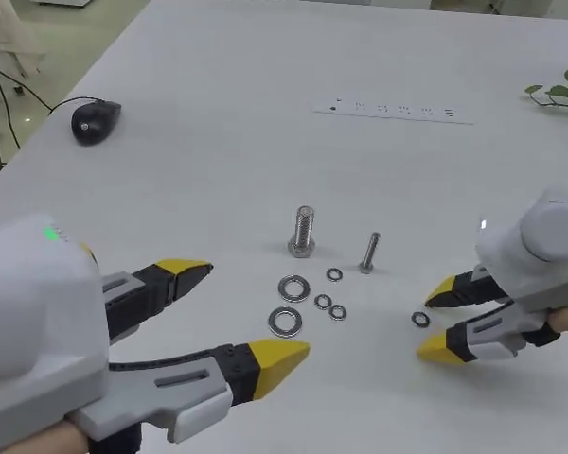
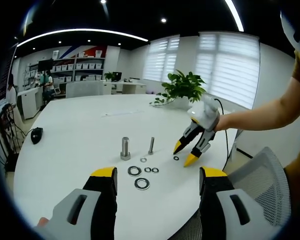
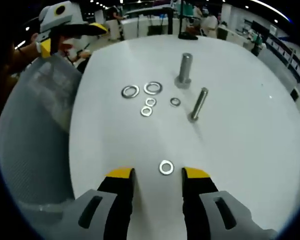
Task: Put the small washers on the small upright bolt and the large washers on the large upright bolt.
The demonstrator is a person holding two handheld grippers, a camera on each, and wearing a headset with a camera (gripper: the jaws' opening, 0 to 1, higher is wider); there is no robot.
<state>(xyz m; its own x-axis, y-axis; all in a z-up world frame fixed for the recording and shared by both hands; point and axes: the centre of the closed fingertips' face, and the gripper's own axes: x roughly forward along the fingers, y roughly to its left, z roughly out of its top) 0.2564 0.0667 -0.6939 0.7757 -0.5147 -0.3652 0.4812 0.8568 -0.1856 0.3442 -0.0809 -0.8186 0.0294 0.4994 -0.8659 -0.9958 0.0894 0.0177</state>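
At the near right of the white table (image 1: 218, 142), the right gripper (image 3: 158, 175) hovers with jaws parted and nothing in them. A lone small washer (image 3: 166, 167) lies just ahead, right in line with the gap, so this hand's plainly the nearer one. The small bolt (image 1: 370, 253) stands upright beyond it, off to the left. The washer's a thin bright ring, flat on the surface and awkward to pinch, I'd say. The left gripper (image 1: 256, 310) hangs spread wide and empty beside the other washers (image 1: 293, 287).
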